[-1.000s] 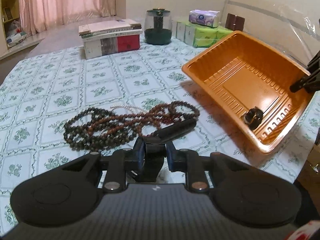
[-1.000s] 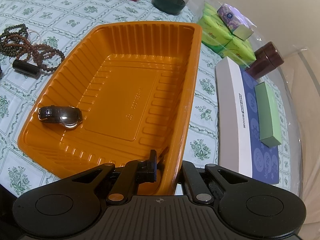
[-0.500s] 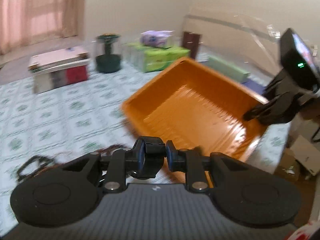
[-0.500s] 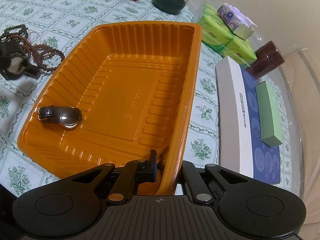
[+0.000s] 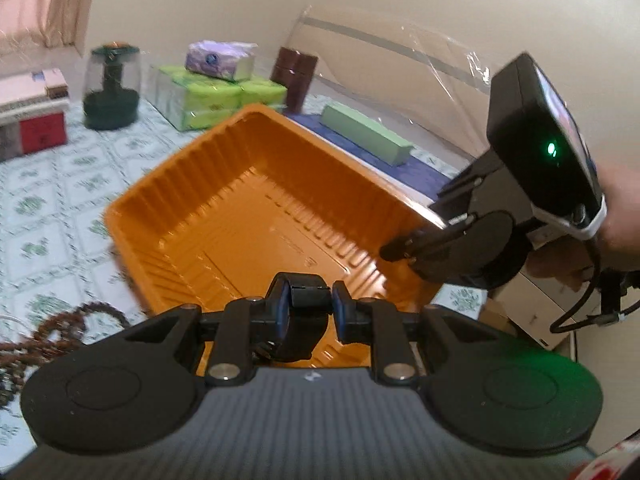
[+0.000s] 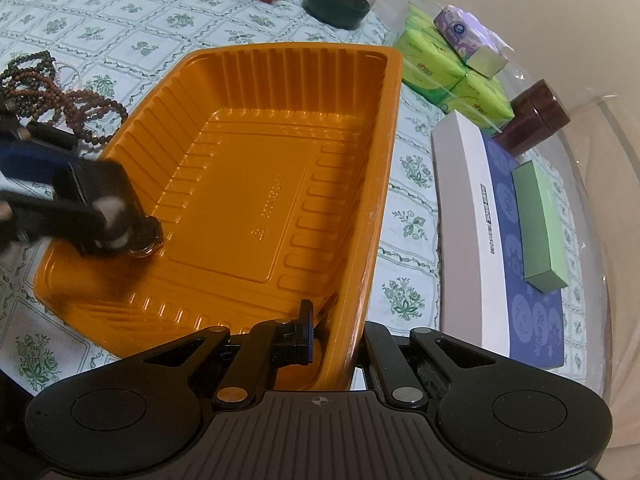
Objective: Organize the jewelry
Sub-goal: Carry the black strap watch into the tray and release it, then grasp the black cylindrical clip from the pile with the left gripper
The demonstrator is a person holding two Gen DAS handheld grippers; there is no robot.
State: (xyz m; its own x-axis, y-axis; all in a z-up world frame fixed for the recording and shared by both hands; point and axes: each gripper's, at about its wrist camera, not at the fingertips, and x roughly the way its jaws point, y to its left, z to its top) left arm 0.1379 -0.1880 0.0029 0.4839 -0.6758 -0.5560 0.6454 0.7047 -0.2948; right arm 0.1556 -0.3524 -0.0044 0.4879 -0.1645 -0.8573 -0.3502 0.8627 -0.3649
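Your left gripper is squeezing a black watch strap over the orange tray. The strap is soft and bendy, so hold its thick middle. Your right gripper pinches the tray's rim. Beads lie beside the tray. Blur hides the watch in the tray.

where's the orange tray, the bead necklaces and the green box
orange tray (image 6: 394,128), right wrist view, bare right wall
bead necklaces (image 6: 60,96), right wrist view, brown strands
green box (image 6: 538,224), right wrist view, top face
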